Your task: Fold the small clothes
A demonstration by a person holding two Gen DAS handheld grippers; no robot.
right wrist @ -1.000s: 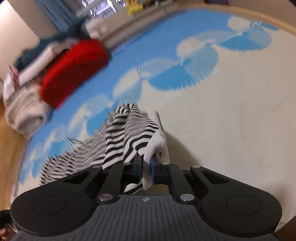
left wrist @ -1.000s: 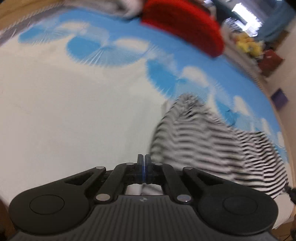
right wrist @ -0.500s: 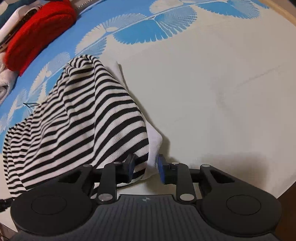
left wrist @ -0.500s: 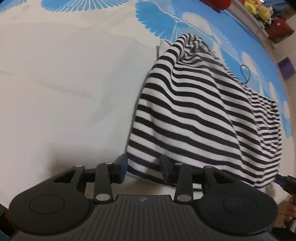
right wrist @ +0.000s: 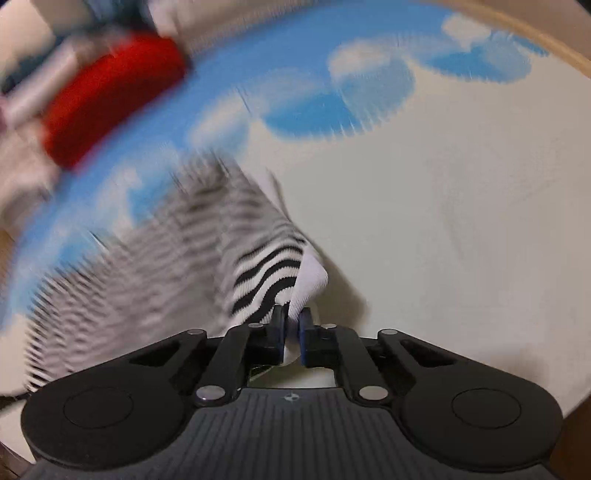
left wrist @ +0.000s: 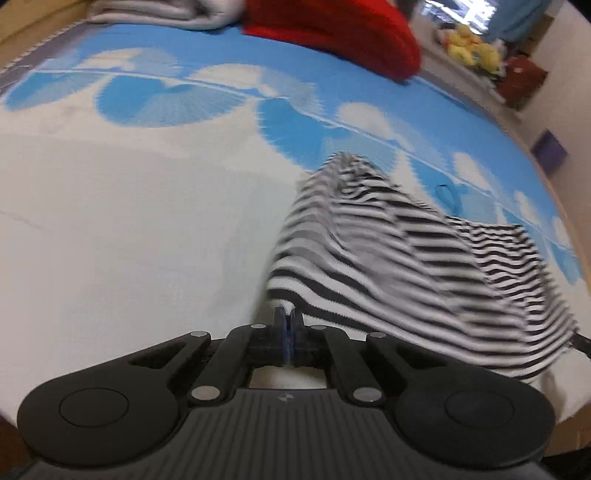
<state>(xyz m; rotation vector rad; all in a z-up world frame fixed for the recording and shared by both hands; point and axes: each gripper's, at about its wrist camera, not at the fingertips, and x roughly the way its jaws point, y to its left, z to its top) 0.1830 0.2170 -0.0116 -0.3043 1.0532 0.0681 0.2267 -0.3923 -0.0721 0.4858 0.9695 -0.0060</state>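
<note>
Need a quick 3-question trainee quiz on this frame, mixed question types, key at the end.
1. True or false: the right hand-held gripper is shut on the white-edged corner of the striped garment.
2. Multiple choice: the red folded item lies (A) under the striped garment, (B) at the far side of the bedsheet, apart from the garment, (C) in the left hand-held gripper.
3. Fill in: the striped garment's stripes are black and ____.

Key: 1 true; 2 B; 3 white.
</note>
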